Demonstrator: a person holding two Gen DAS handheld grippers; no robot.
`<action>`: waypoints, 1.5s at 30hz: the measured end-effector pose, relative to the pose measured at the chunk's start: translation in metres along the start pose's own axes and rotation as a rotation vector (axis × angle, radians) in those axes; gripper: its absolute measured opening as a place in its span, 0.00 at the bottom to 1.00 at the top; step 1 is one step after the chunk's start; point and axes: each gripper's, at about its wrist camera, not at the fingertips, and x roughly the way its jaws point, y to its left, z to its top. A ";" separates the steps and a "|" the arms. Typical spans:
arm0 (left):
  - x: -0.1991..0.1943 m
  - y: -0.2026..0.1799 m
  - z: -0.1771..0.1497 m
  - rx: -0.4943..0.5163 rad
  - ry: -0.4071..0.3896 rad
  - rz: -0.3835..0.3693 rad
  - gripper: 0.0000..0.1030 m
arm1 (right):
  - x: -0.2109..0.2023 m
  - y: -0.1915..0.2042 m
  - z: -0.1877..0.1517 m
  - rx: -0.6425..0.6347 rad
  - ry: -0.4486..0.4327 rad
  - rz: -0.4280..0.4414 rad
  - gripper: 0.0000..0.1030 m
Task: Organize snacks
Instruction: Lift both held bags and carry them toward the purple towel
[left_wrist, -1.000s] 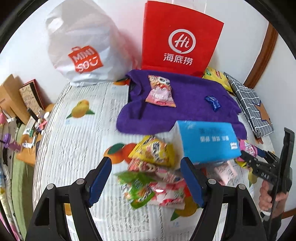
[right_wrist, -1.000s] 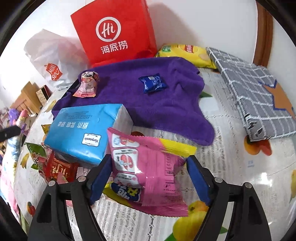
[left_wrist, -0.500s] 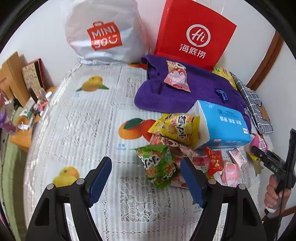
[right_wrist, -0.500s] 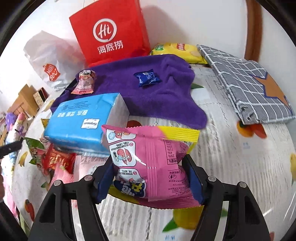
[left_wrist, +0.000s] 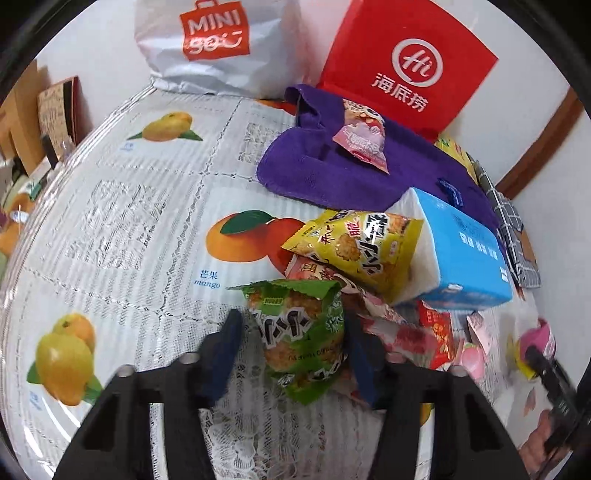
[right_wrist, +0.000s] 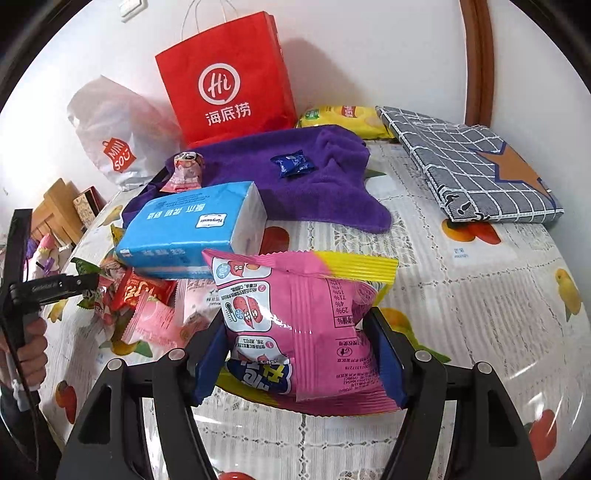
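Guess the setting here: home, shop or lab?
Most likely a home: a table under a fruit-print tablecloth, shopping bags (red paper bag, white plastic bag) against the wall, and a tissue pack among snack packets.

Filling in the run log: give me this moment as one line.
left gripper: closing around green snack packet | right gripper: holding pink snack packet | purple towel: two small packets on it
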 end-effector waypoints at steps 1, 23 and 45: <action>0.000 0.000 0.000 0.000 -0.005 -0.002 0.44 | 0.000 0.000 -0.002 -0.002 -0.001 -0.001 0.68; -0.005 0.001 -0.019 0.001 -0.115 0.055 0.41 | 0.011 0.006 -0.018 -0.044 -0.011 -0.009 0.68; 0.000 -0.003 -0.030 0.034 -0.195 0.062 0.47 | 0.016 -0.004 -0.023 -0.026 -0.095 -0.022 0.68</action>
